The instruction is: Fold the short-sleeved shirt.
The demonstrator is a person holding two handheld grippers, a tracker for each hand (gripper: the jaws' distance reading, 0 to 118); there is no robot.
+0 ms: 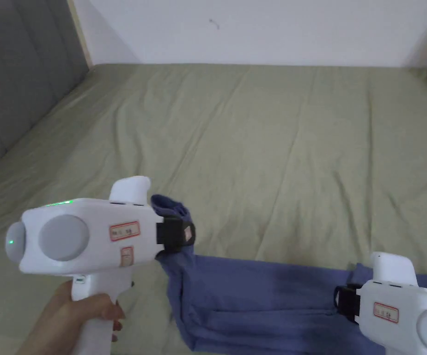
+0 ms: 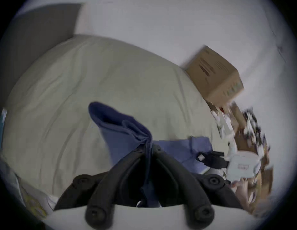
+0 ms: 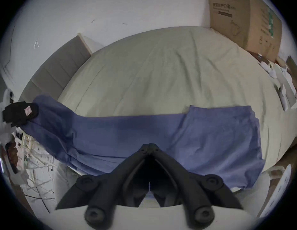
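Here the left tool (image 2: pixel 148 148) pinches the blue shirt (image 1: pixel 254 296); the right tool (image 3: pixel 149 148), tips together, seemingly pinches it too.

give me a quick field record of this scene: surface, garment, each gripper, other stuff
surface: olive bed sheet
garment: blue shirt, partly folded into a long band near the bed's front edge
left gripper: shut on the shirt, one end lifted
right gripper: jaws closed at the shirt; grip unclear
other: cardboard box at the far corner
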